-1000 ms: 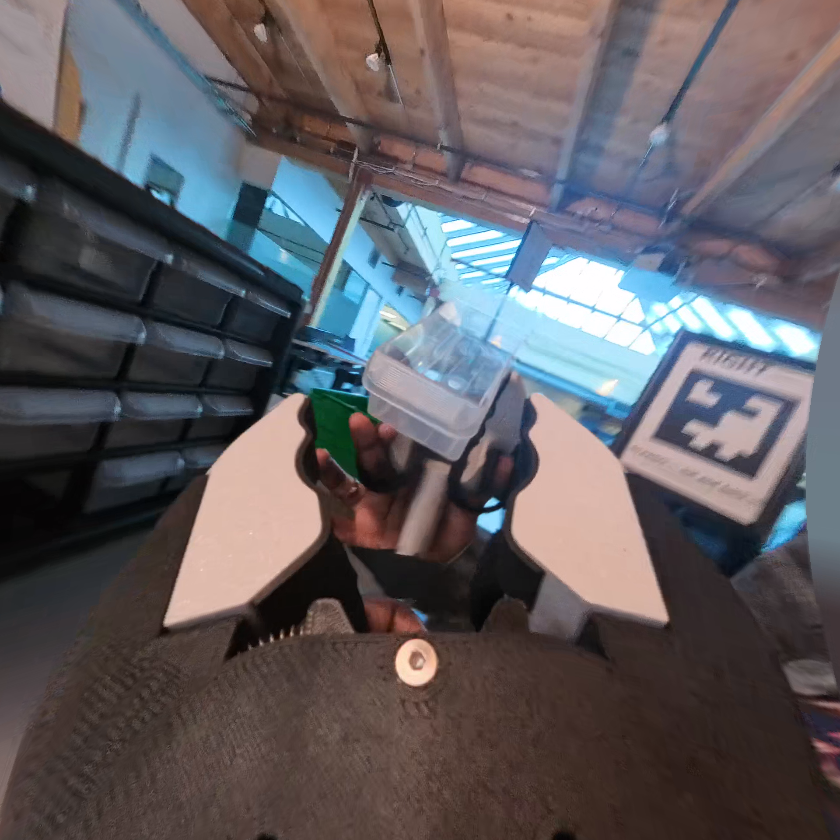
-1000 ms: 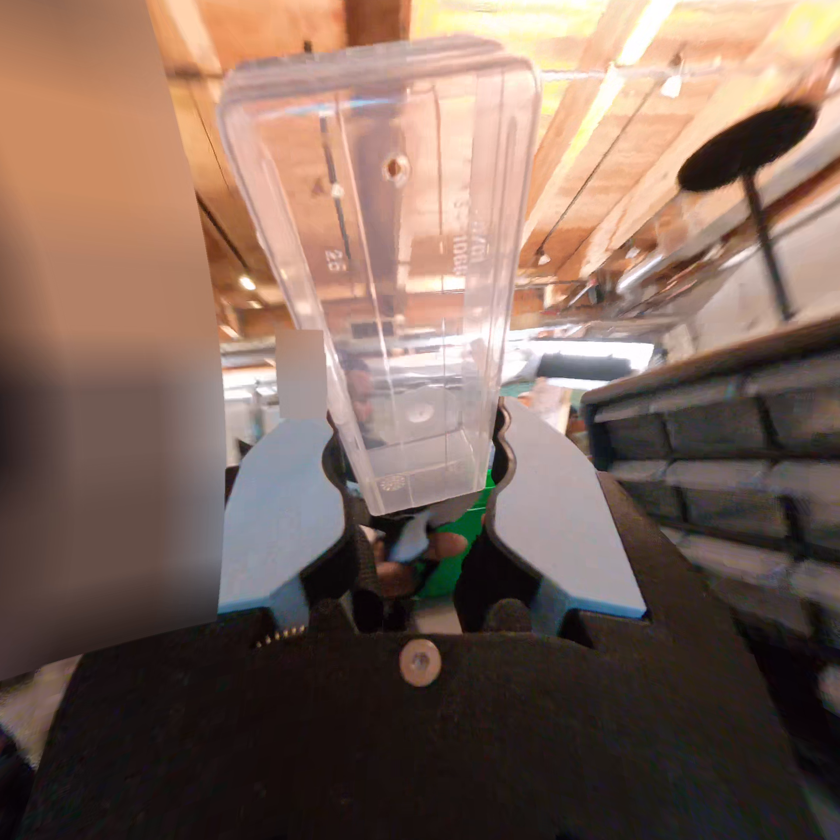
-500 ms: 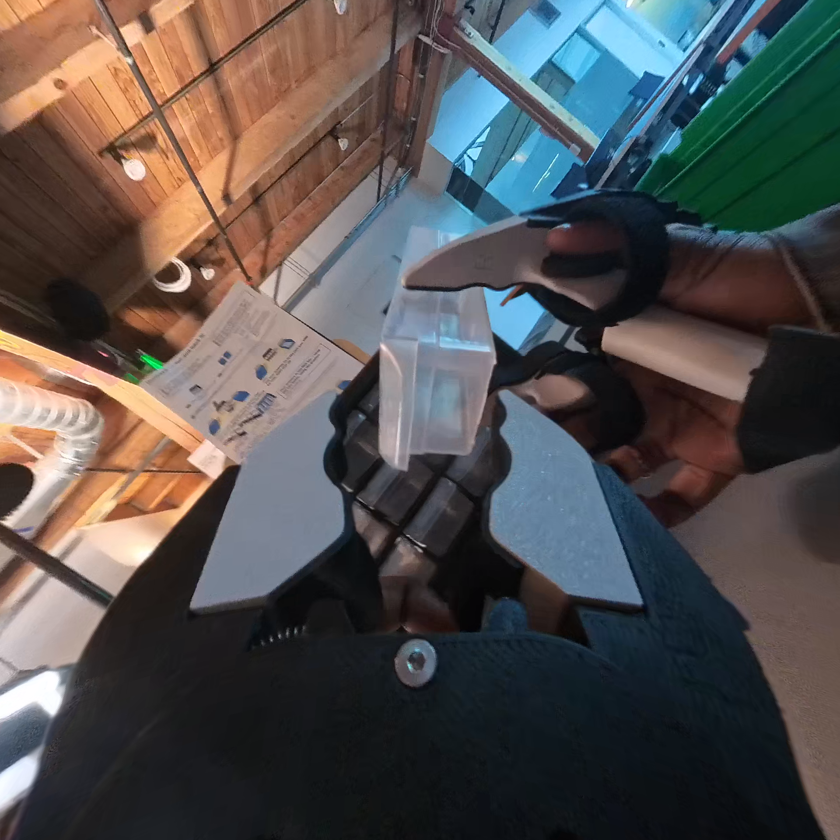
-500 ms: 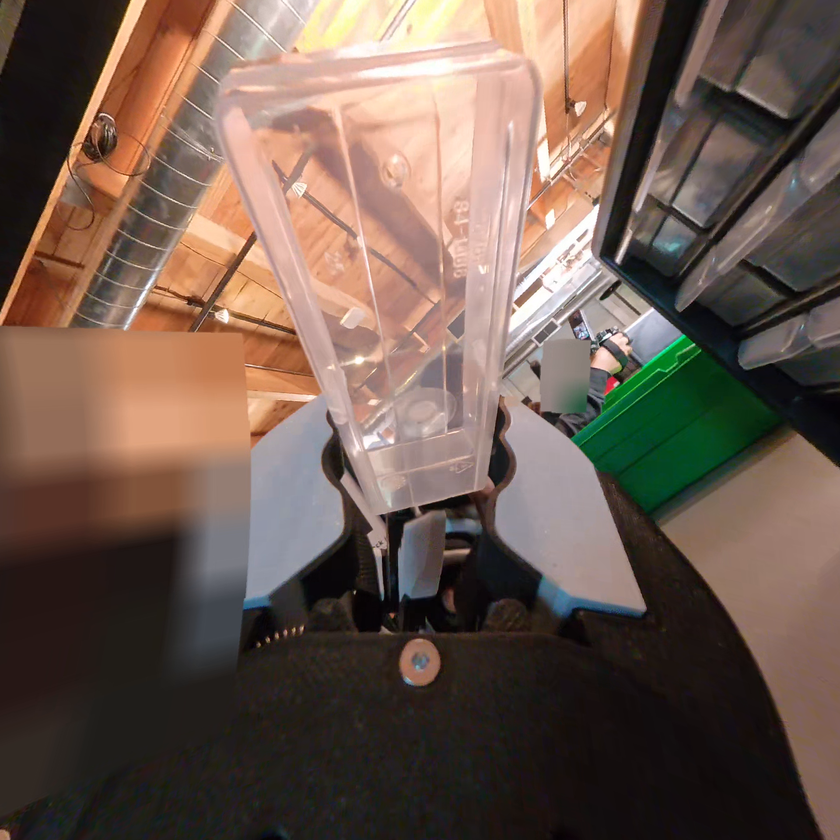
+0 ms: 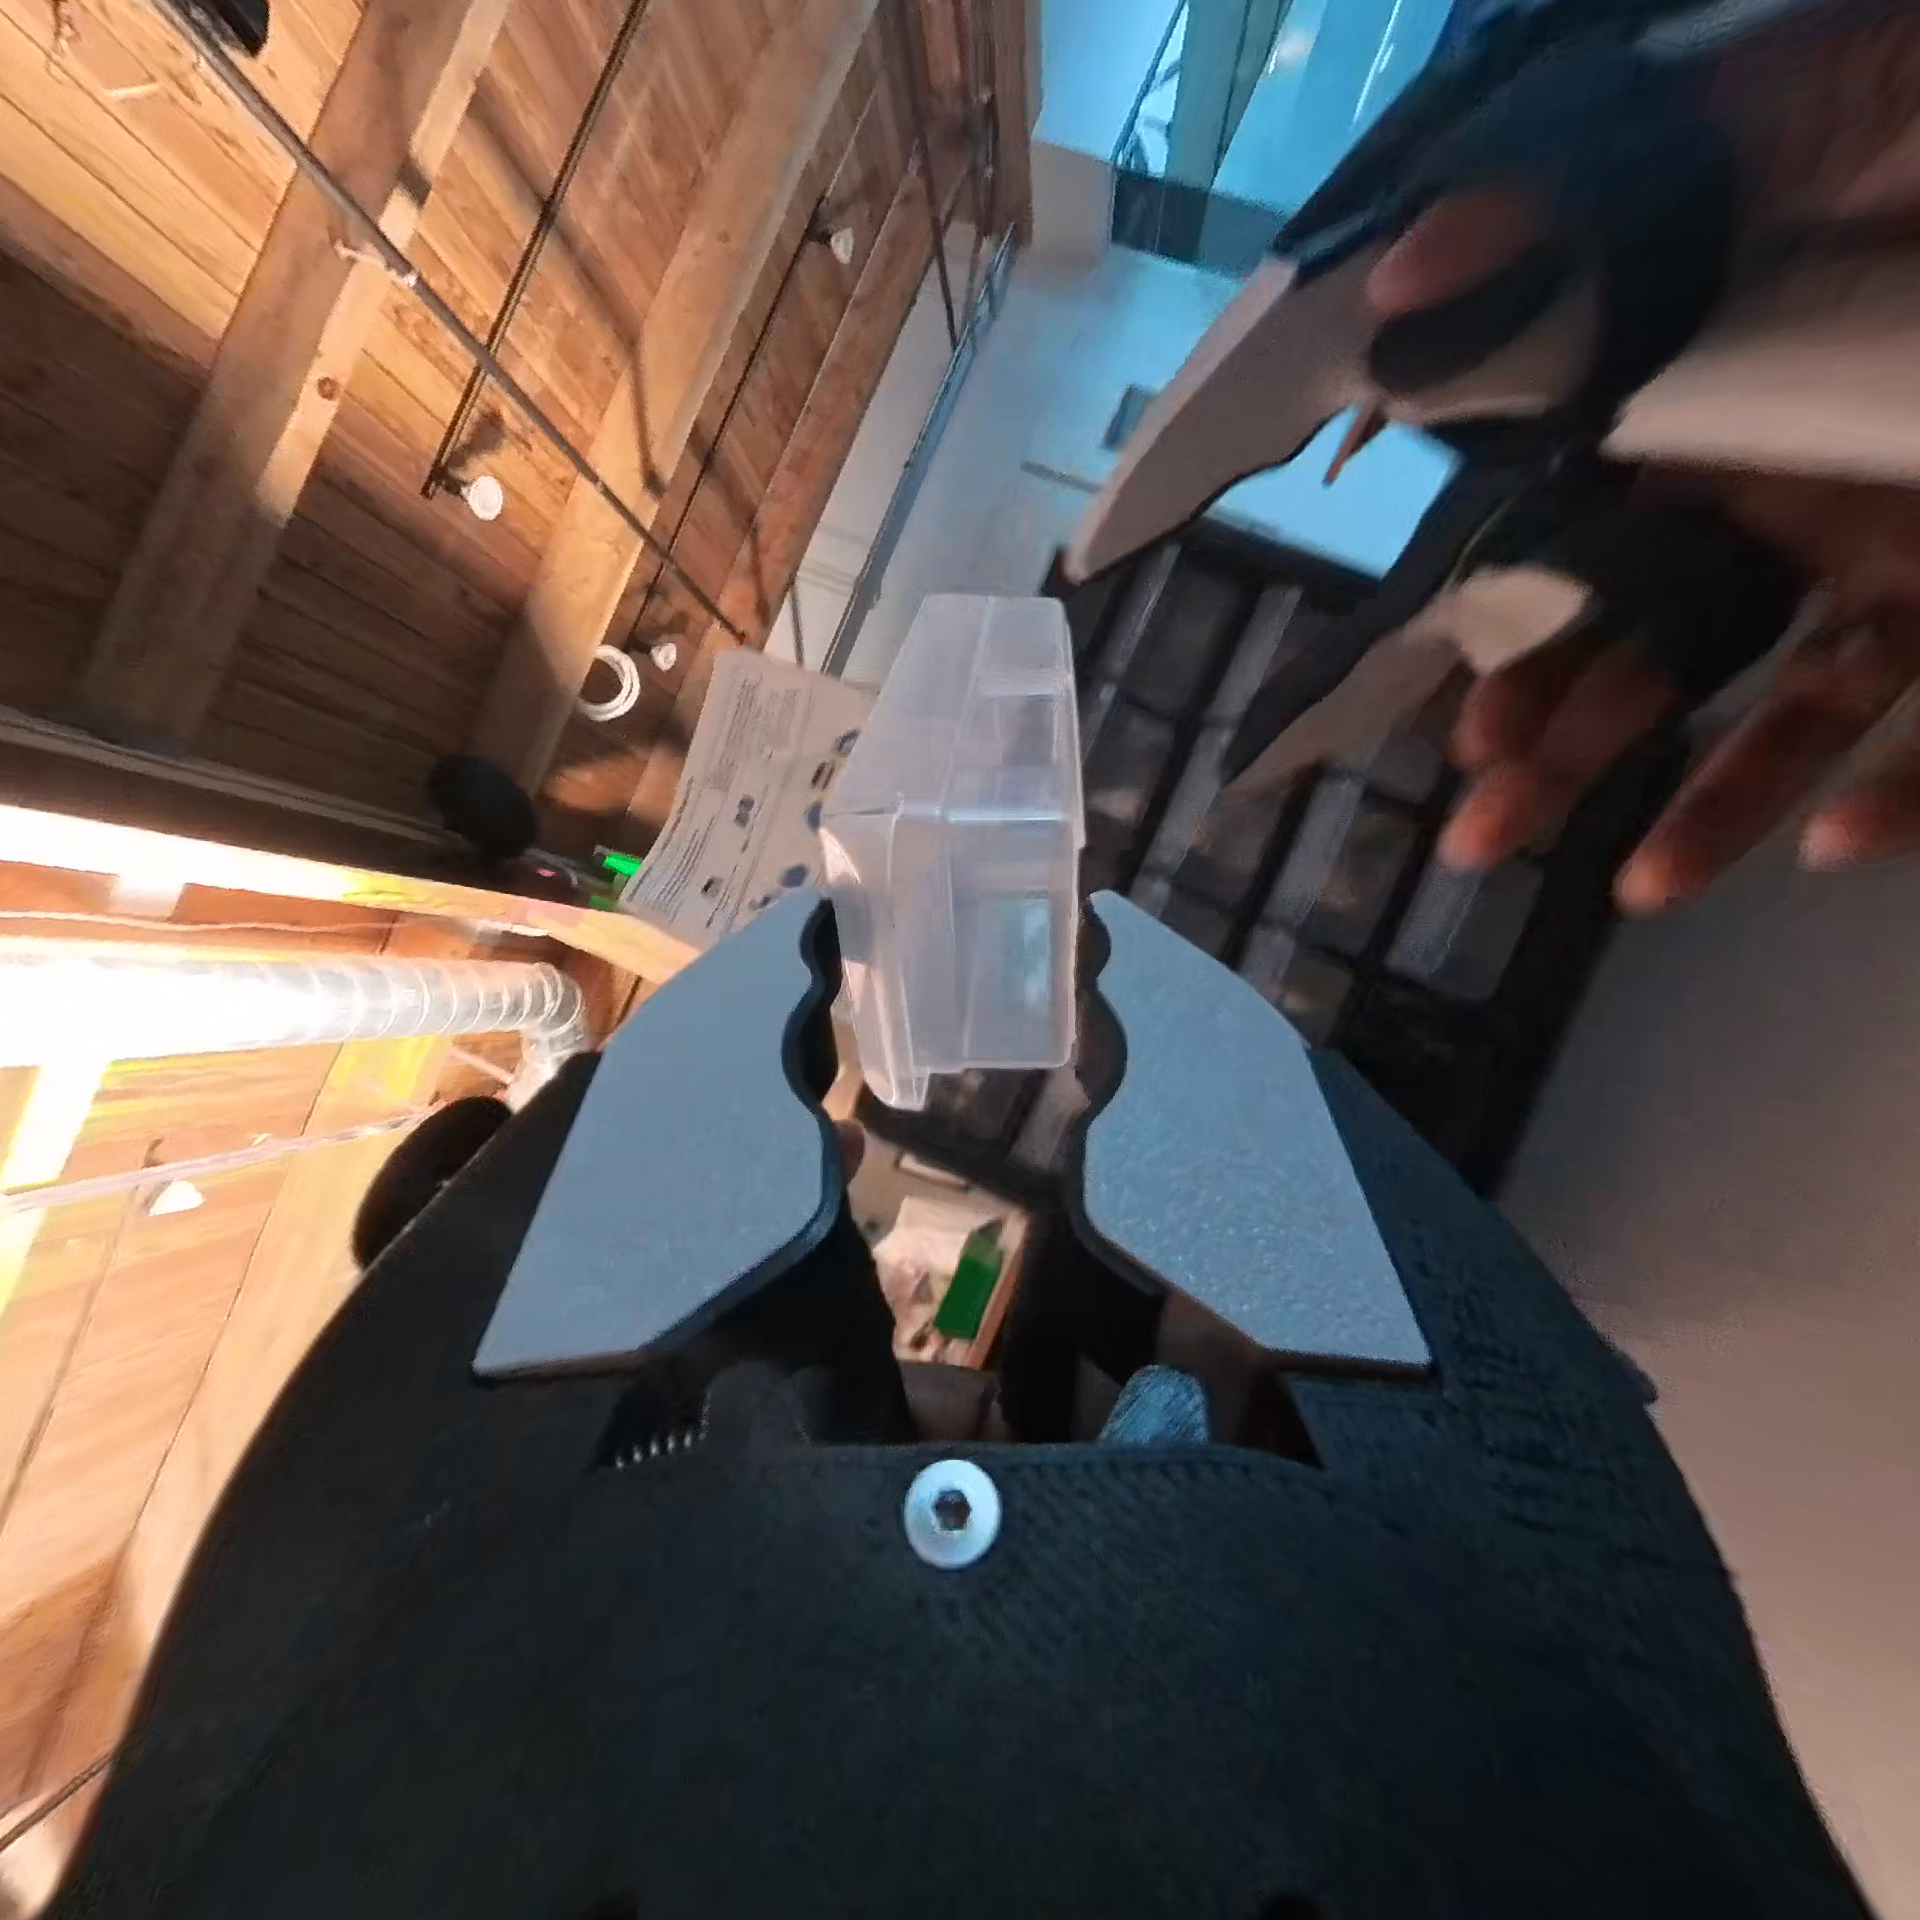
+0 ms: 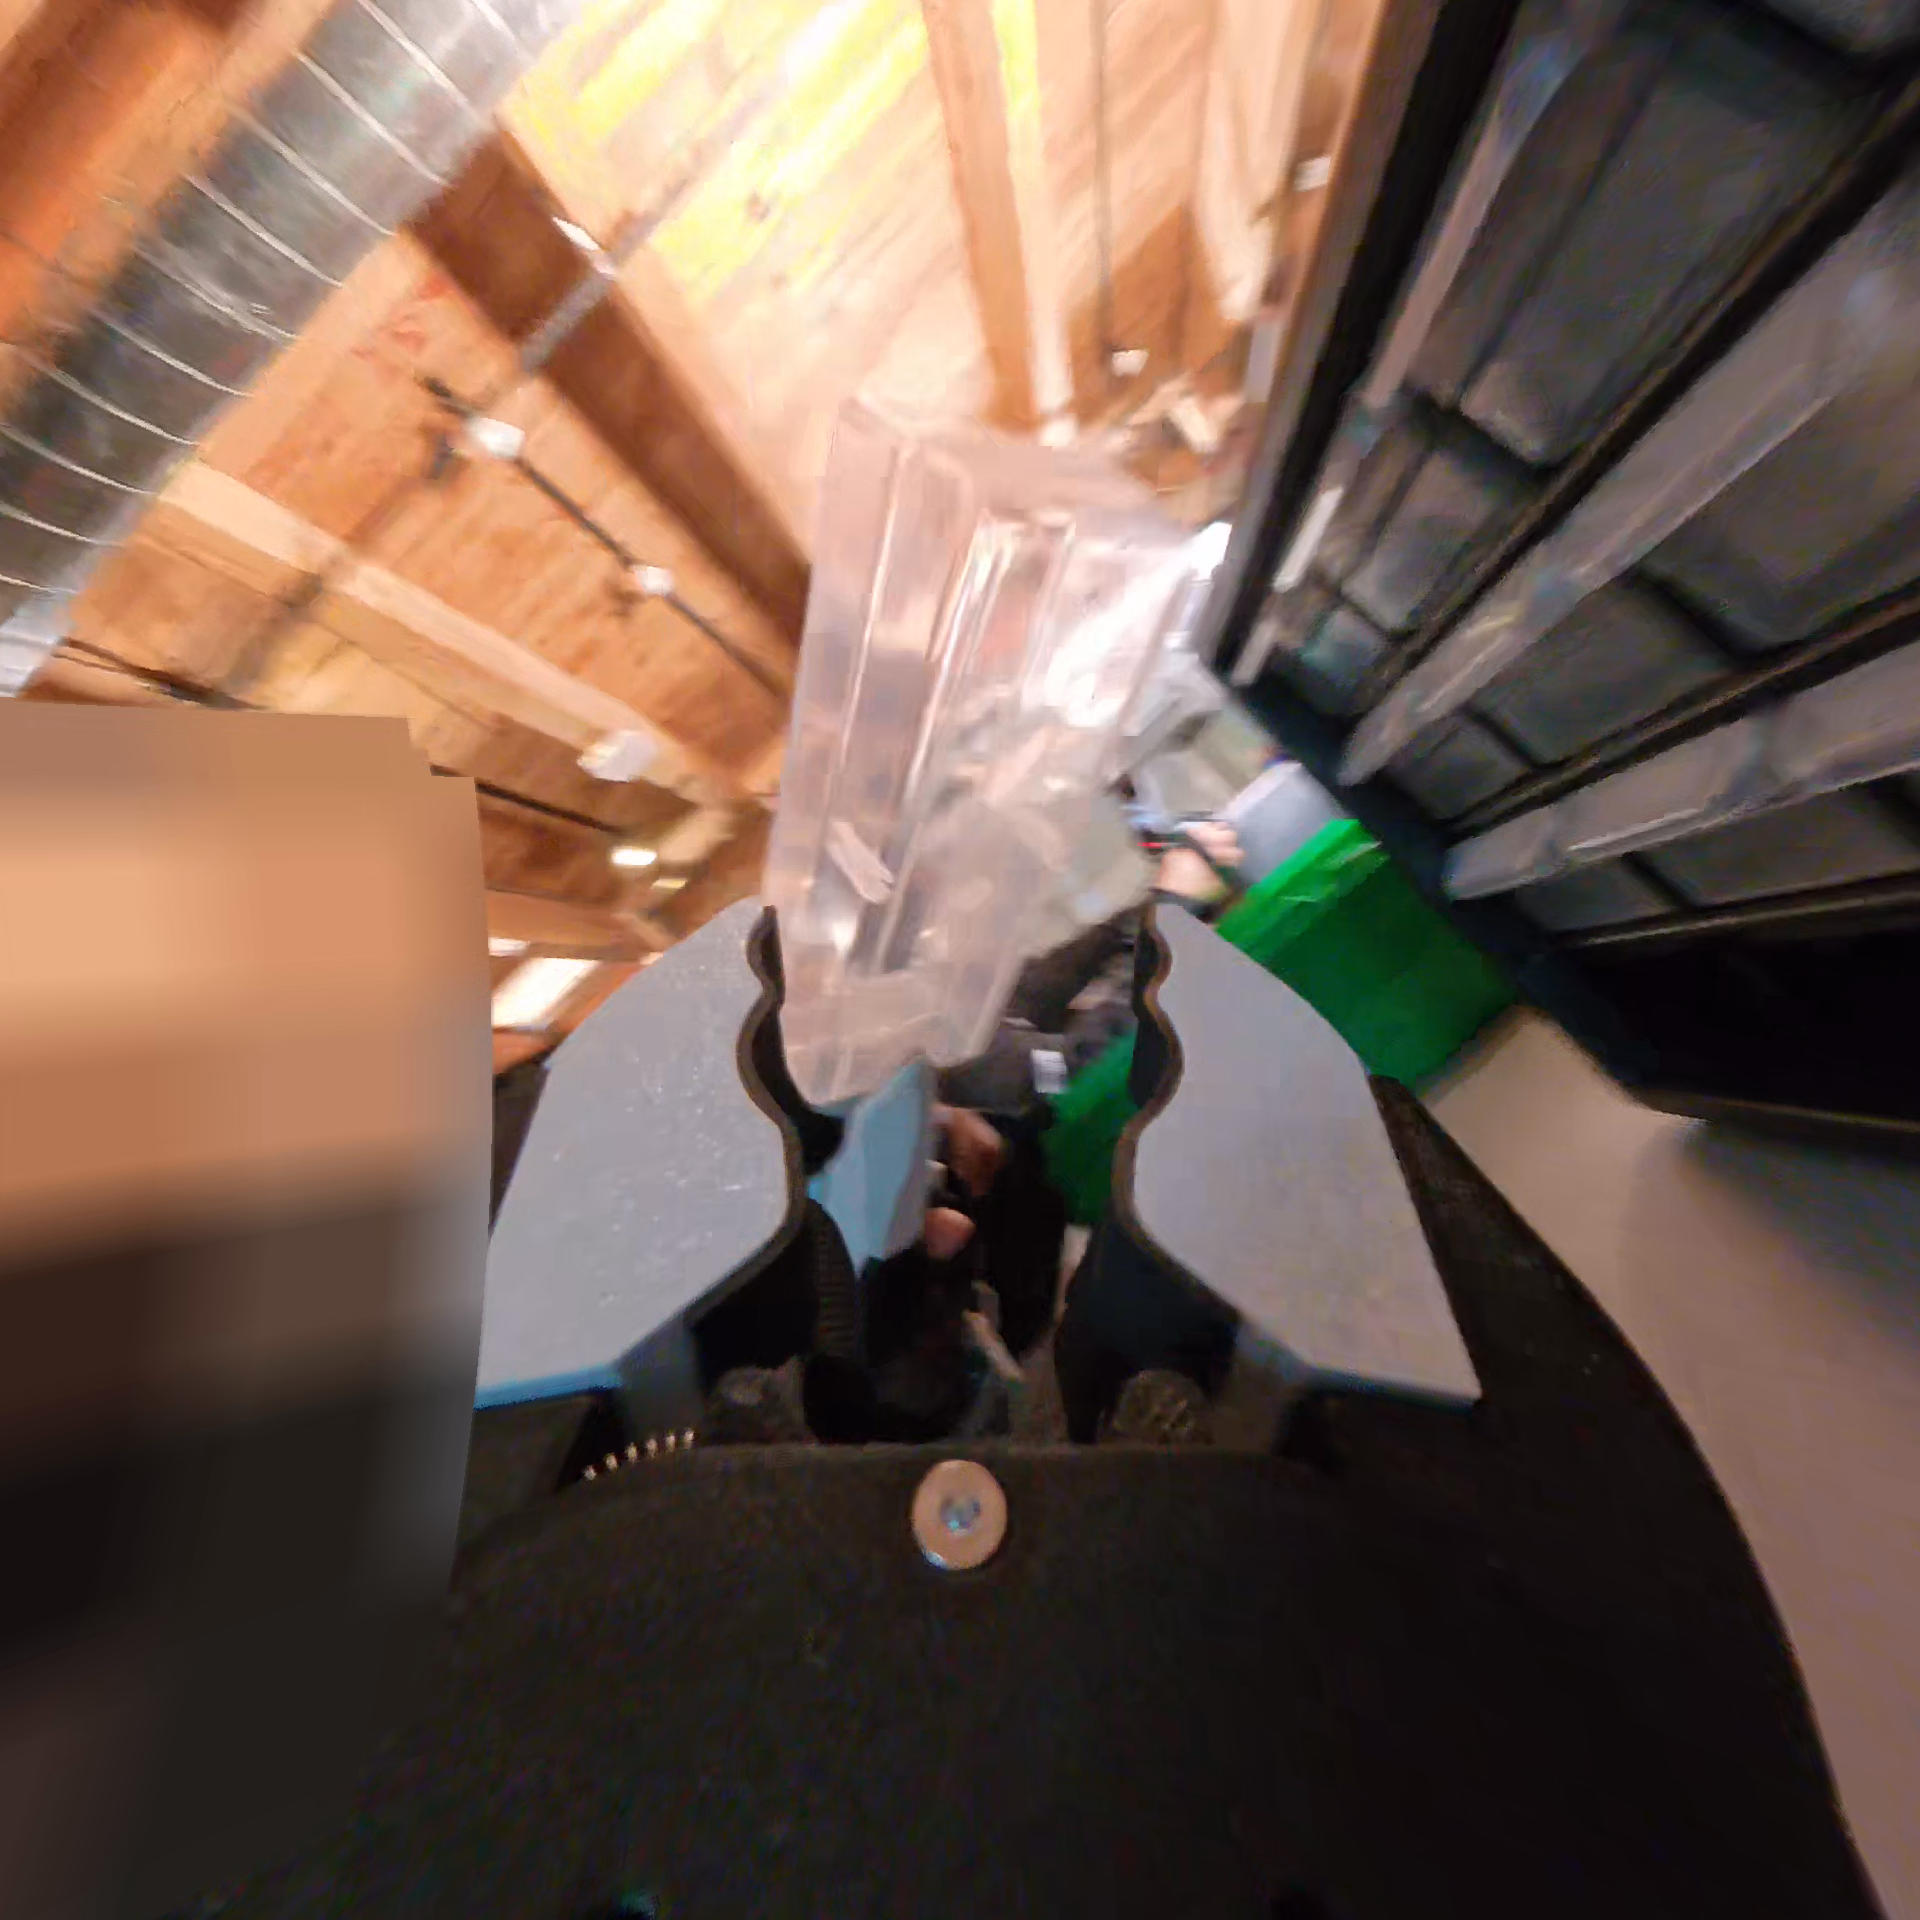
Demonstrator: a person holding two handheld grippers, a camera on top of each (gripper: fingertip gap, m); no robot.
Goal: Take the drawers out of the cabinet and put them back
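Note:
A clear plastic drawer stands between the fingers of my left gripper, which is shut on its near end. The black cabinet with rows of clear drawers lies behind it. My right gripper shows blurred at the upper right of the left wrist view, its fingers apart, off the drawer, held by a gloved hand. In the right wrist view my right gripper is open; the drawer is blurred and tilted ahead of it, near its left finger. The cabinet fills the right side.
Both cameras tilt up at a wooden ceiling with a metal duct. Green bins stand past the cabinet. A grey tabletop lies at the right. A printed sheet hangs behind the drawer.
The drawer has passed from my right gripper to my left. The right gripper has opened and drawn back from it. Both views have swung round towards the cabinet.

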